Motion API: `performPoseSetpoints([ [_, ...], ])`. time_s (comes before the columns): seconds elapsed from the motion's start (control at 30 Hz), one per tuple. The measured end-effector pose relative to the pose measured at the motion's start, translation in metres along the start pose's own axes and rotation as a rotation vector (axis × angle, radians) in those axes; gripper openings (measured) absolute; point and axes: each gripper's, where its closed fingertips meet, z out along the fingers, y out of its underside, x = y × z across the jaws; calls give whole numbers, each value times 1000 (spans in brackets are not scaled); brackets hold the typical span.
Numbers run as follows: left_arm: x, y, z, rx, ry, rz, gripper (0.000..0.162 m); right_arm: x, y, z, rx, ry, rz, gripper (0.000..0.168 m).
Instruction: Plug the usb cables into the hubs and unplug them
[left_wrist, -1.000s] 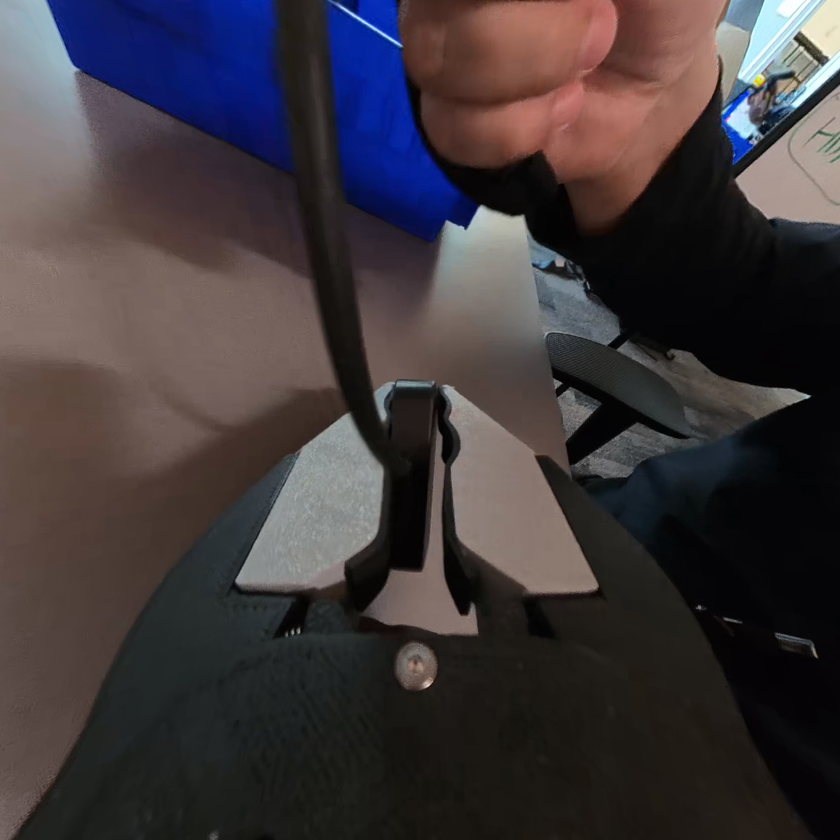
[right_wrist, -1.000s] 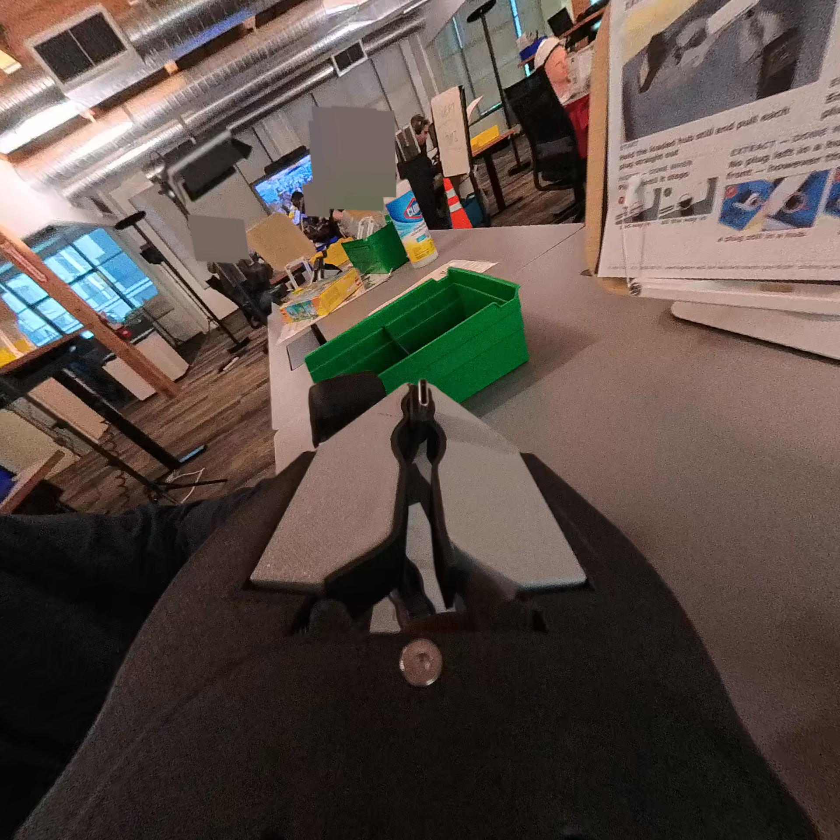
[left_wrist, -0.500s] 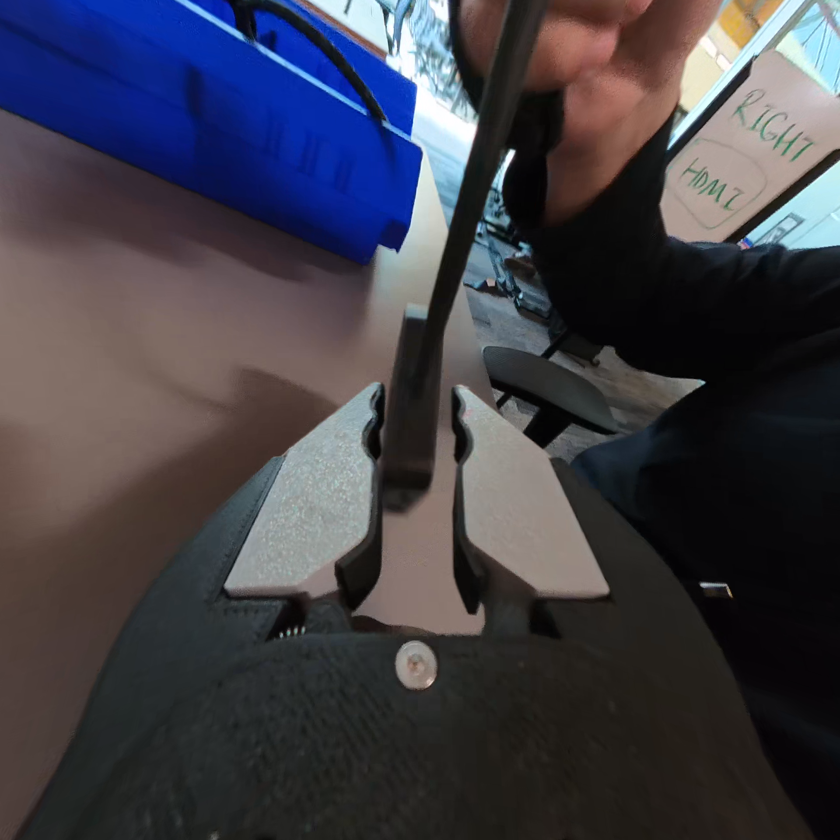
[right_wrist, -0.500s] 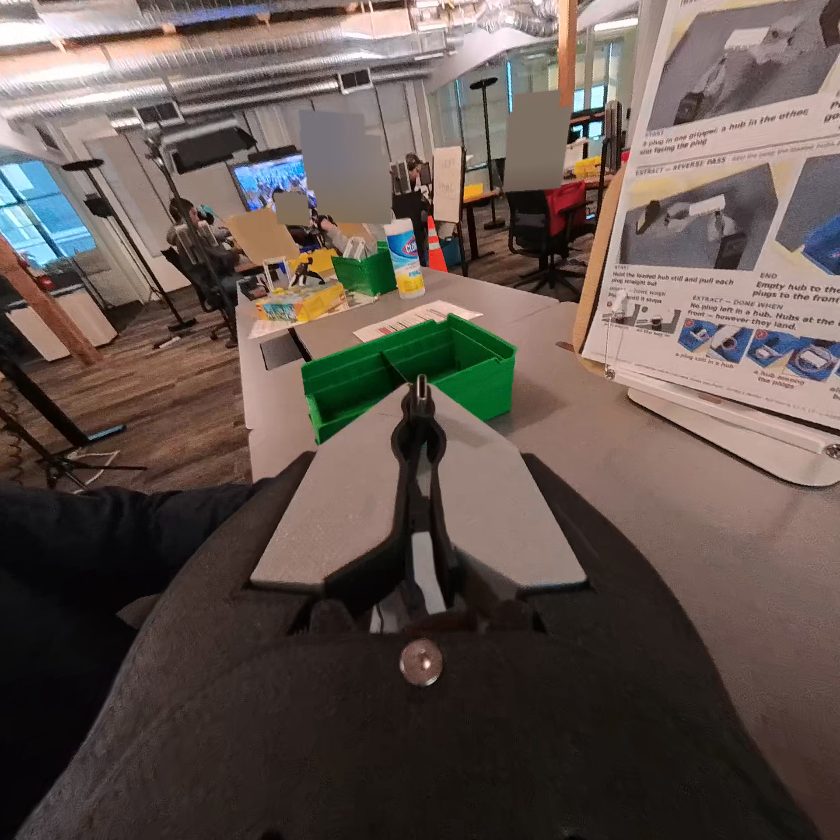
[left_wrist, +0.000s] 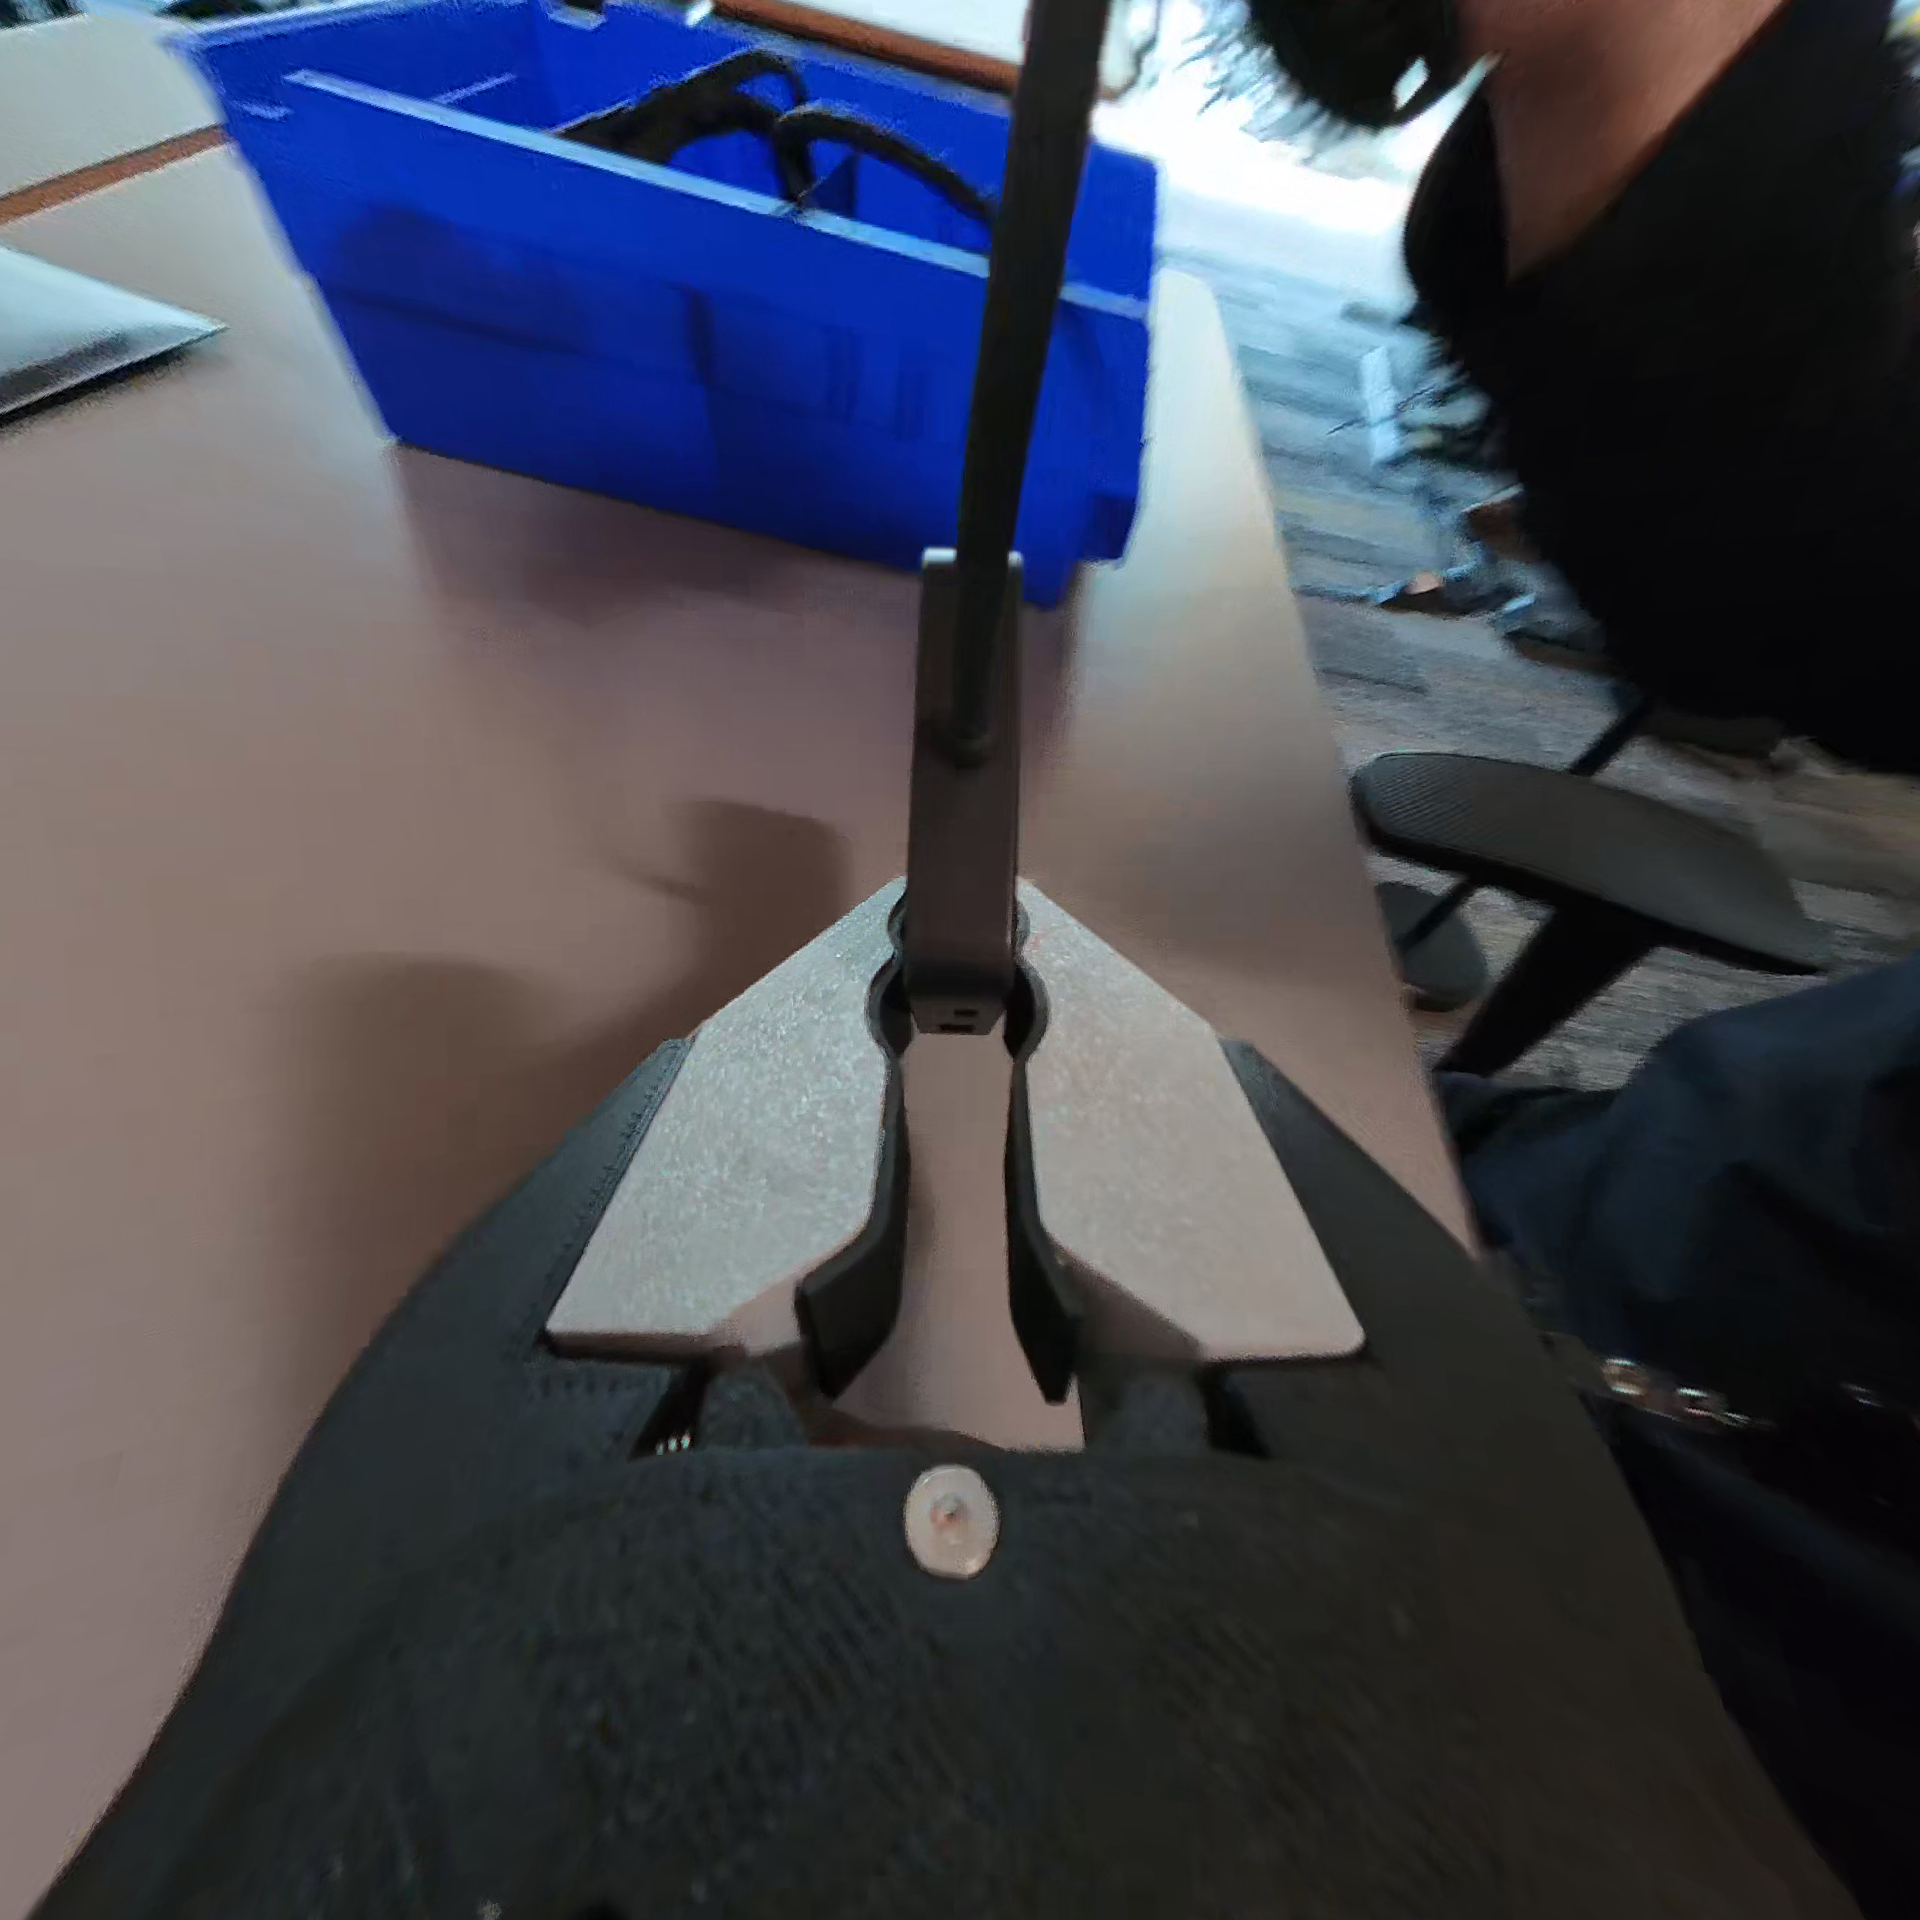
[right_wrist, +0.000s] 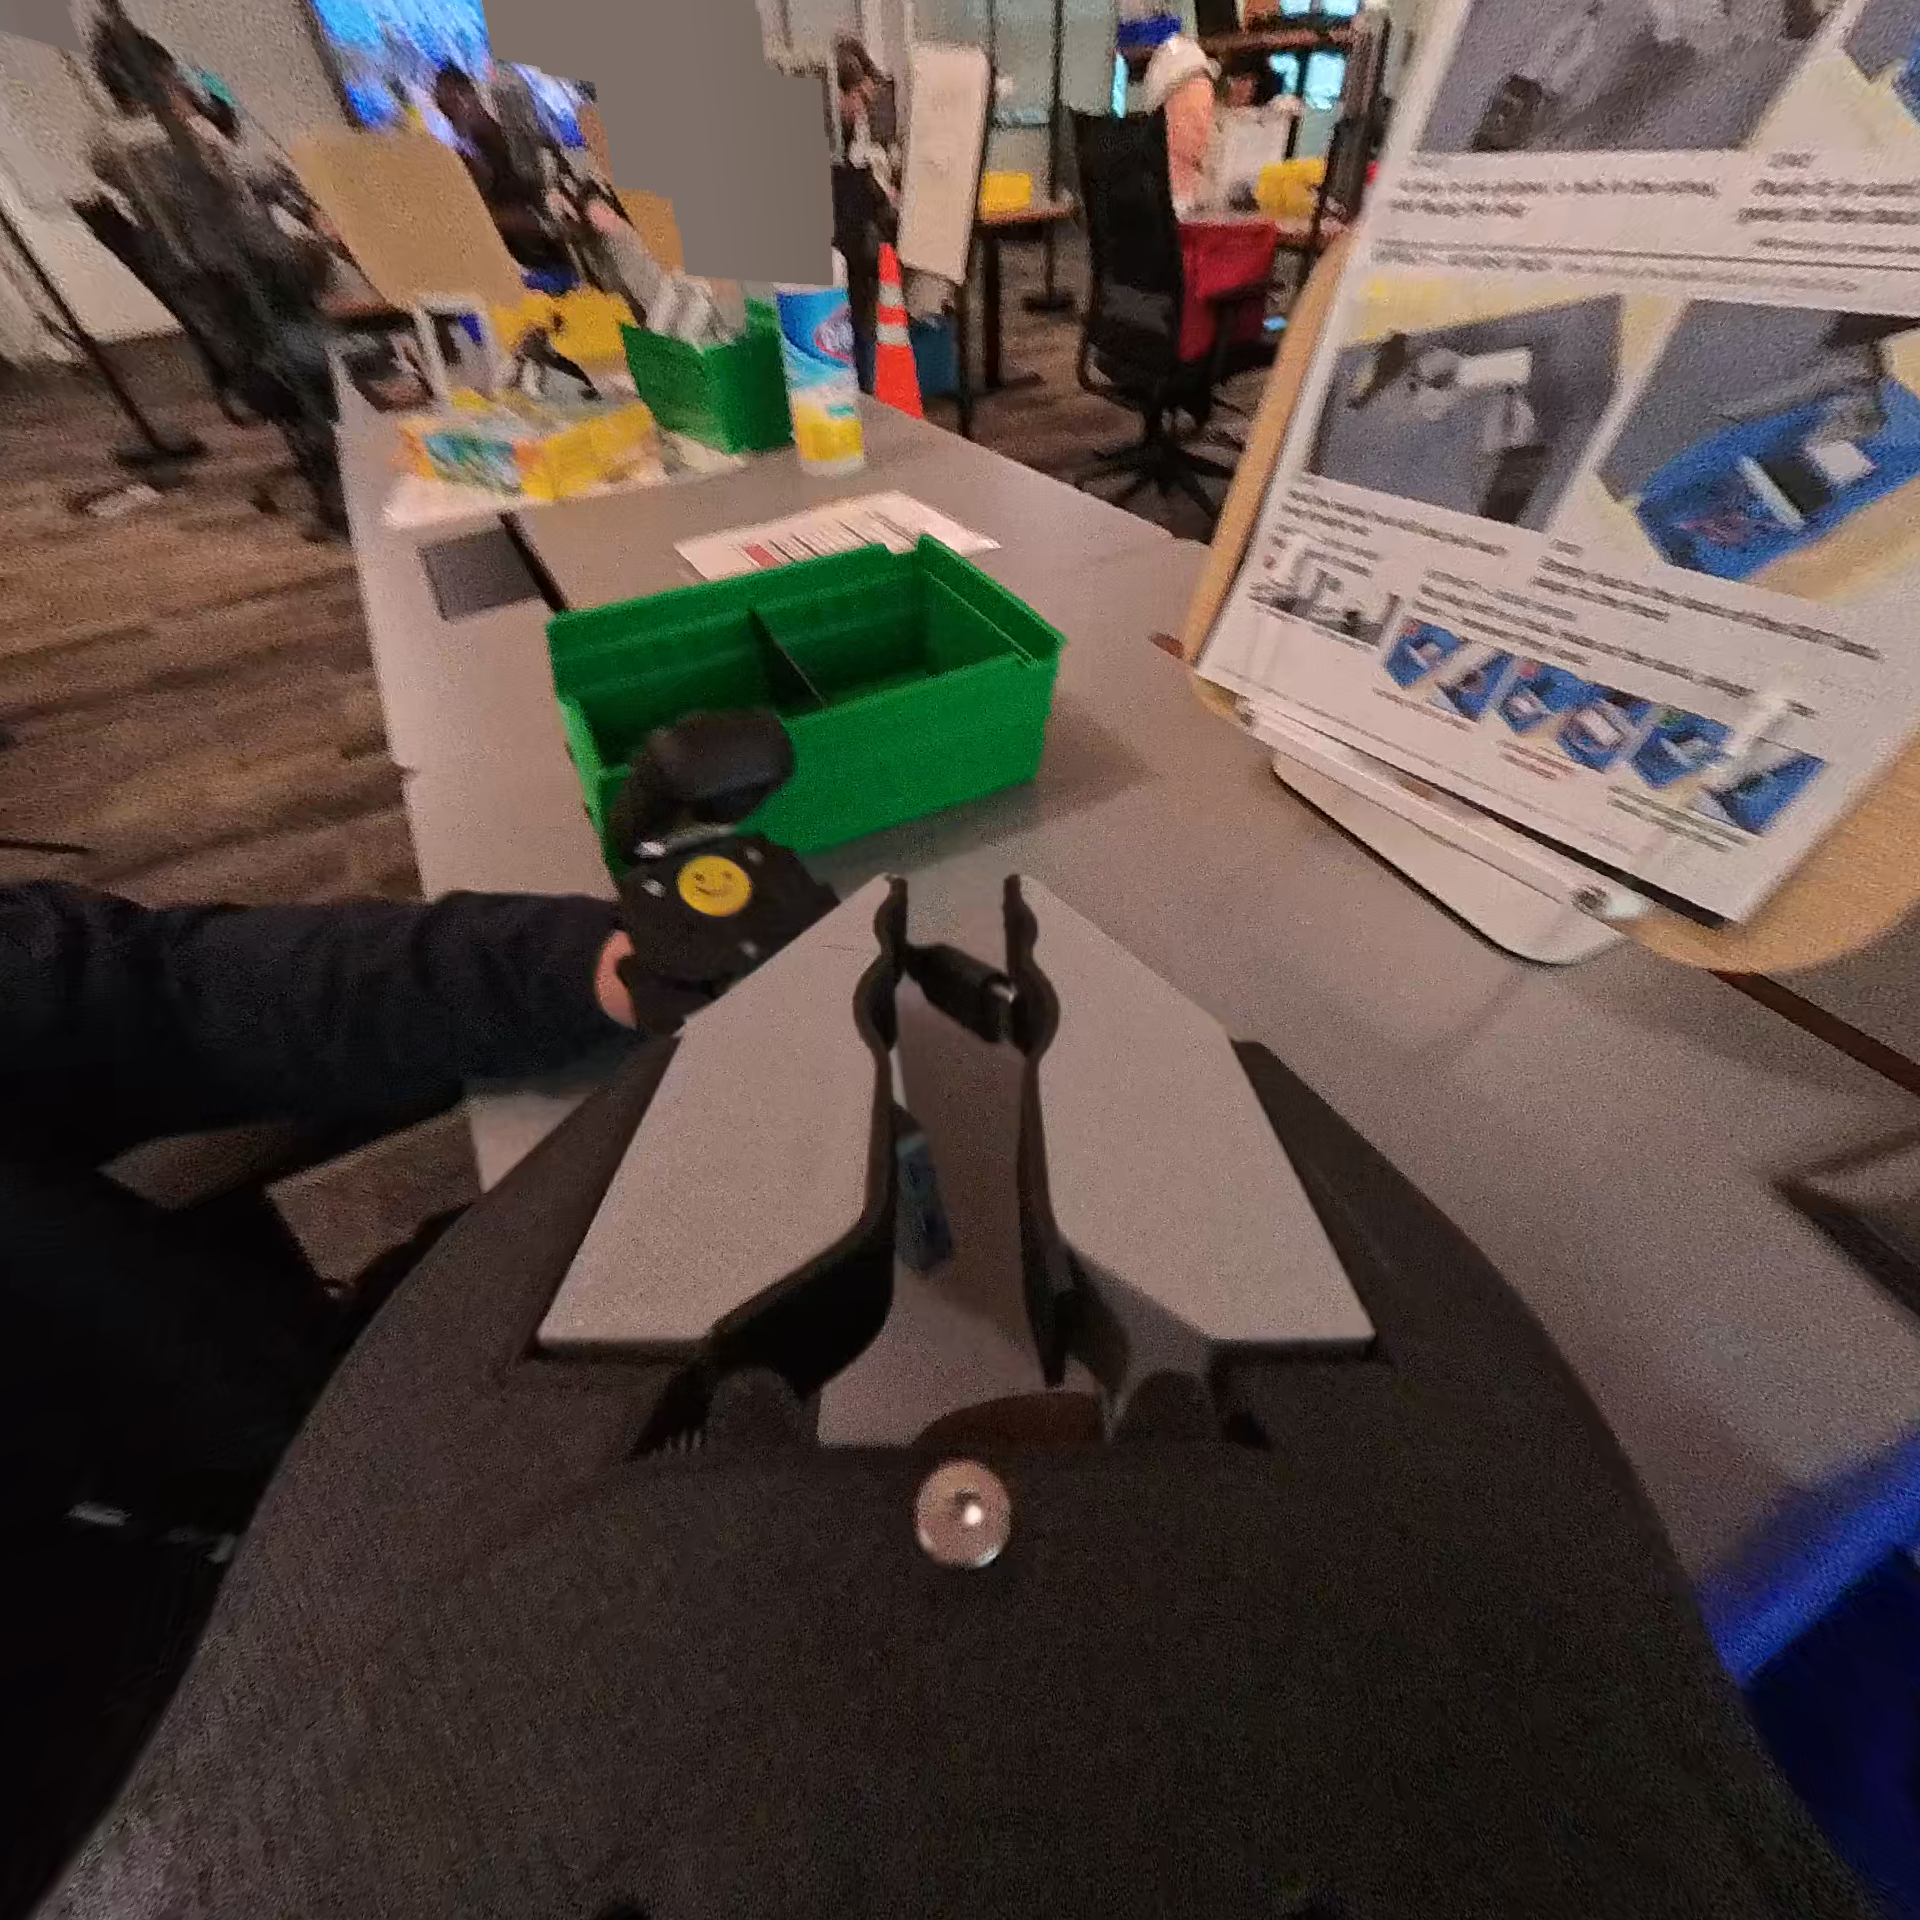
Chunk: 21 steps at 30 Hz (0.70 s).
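Left gripper (left_wrist: 957, 940) jaws clamped on a dark hub (left_wrist: 962, 790), black cable (left_wrist: 1023, 312) rising ahead. Right gripper (right_wrist: 954, 914) jaws apart around a black plug (right_wrist: 961, 987); green bin (right_wrist: 821, 686) beyond.

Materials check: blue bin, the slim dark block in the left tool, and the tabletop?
Blue bin: looks like moulded plastic, with ribbed walls and an even satin colour.
Slim dark block: probably anodised metal or hard plastic; matte grey, crisp edges.
Tabletop: likely laminate; smooth, uniform, soft reflections.
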Motion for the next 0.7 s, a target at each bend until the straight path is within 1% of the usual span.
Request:
performPoseSetpoints([
  [0.07, -19, 12, -1, -75, -127, 42, 11, 26, 11, -23, -79, 131, -58, 26],
  [0.13, -26, 19, 1, -127, -174, 59, 11, 41, 7, -46, -102, 225, -107, 31],
  [0.23, -23, 24, 5, -162, -155, 43, 11, 20, 0, -57, -172, 170, -162, 37],
  [0.3, -24, 29, 6, -192, -166, 68, 11, 2, -3, -51, -229, 133, -224, 40],
  [0.37, -20, 31, 8, -202, -144, 78, 12, -11, 5, -38, -317, 70, -289, 39],
  [0.43, -18, 30, 8, -200, -138, 91, 12, -10, 25, -24, -439, 43, -339, 41],
  [0.57, -9, 28, 7, -190, -102, 136, 12, 10, 67, -2, -607, -4, -372, 29],
  [0.63, -12, 25, 6, -172, -105, 122, 12, 13, 85, 7, -634, -59, -355, 27],
  [0.7, -11, 17, 2, -121, -84, 89, 12, 8, 103, 15, -637, -138, -319, 27],
])
